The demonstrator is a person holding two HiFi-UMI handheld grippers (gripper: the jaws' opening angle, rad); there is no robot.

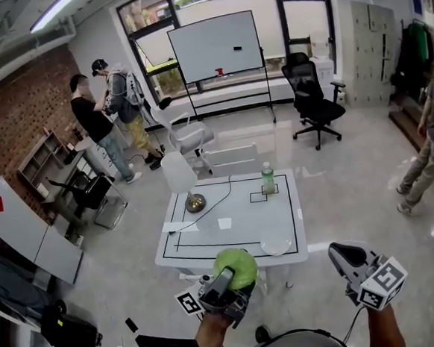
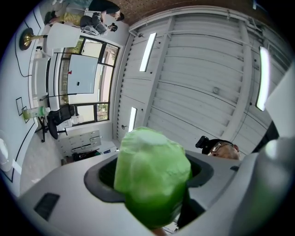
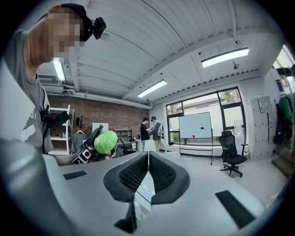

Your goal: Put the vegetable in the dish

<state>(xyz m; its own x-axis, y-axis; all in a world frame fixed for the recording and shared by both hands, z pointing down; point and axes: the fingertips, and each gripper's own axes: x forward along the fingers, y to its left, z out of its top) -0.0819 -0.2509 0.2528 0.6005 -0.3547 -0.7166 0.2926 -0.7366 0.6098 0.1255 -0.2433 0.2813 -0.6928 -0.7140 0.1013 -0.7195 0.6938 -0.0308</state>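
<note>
Dish (image 1: pixel 276 244) on table (image 1: pixel 228 224); vegetable (image 1: pixel 236 265) clamped in left gripper (image 1: pixel 230 279) jaws, well apart.

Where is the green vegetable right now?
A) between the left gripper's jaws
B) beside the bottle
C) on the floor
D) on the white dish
A: the left gripper has its jaws clamped on the green vegetable, short of the table holding the white dish.

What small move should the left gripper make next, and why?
Probably carry the round light-green leafy vegetable forward and slightly right, toward the shallow white dish. The left gripper holds it between its jaws, short of the near edge of the white table; the dish lies empty by the near right corner.
</note>
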